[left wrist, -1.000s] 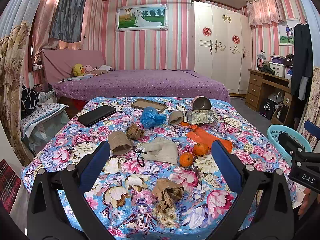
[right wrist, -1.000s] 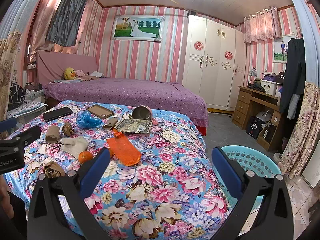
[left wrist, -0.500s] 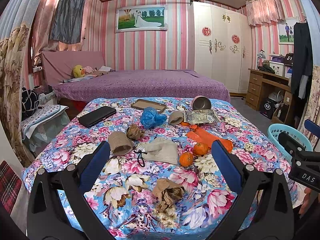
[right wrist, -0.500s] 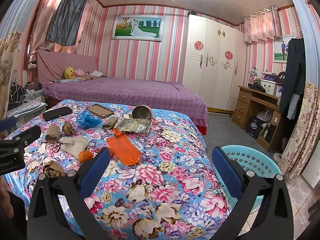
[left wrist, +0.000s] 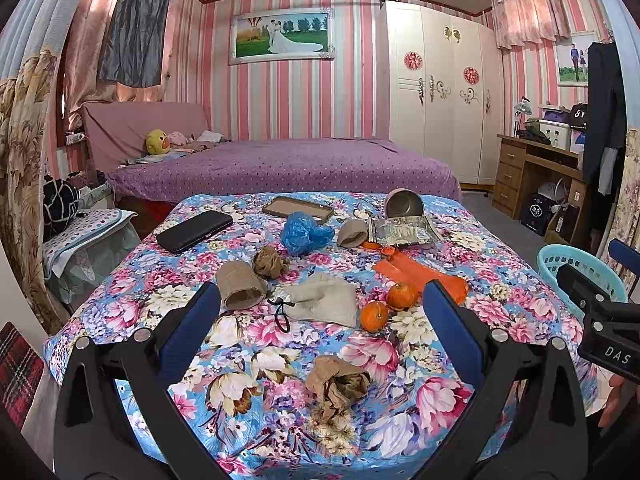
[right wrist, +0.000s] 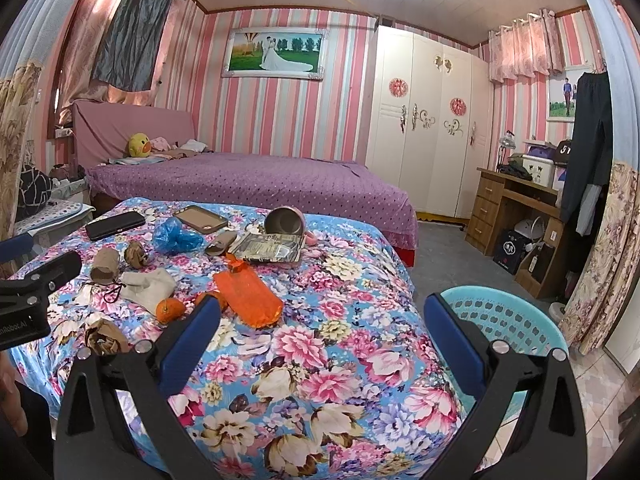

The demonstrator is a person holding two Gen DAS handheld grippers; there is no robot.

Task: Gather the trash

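Observation:
Litter lies on the floral tablecloth (left wrist: 500, 280): a crumpled brown paper wad (left wrist: 338, 384) nearest me, a second wad (left wrist: 270, 262), a paper cup (left wrist: 240, 290) on its side, a blue plastic bag (left wrist: 304, 236), an orange wrapper (left wrist: 416, 270) and a foil packet (left wrist: 404, 232). My left gripper (left wrist: 320, 316) hangs open above the near table edge, the brown wad between its fingers' line of sight. My right gripper (right wrist: 320, 320) is open over the table's right corner, holding nothing. A turquoise basket (right wrist: 504, 320) stands on the floor right of the table.
Two oranges (left wrist: 386, 306), a grey cloth pouch (left wrist: 324, 298), a black case (left wrist: 194, 231), a tray (left wrist: 298, 207) and a tipped metal cup (left wrist: 404, 204) also lie on the table. A purple bed (left wrist: 280, 168) stands behind; a wooden desk (right wrist: 516, 204) is right.

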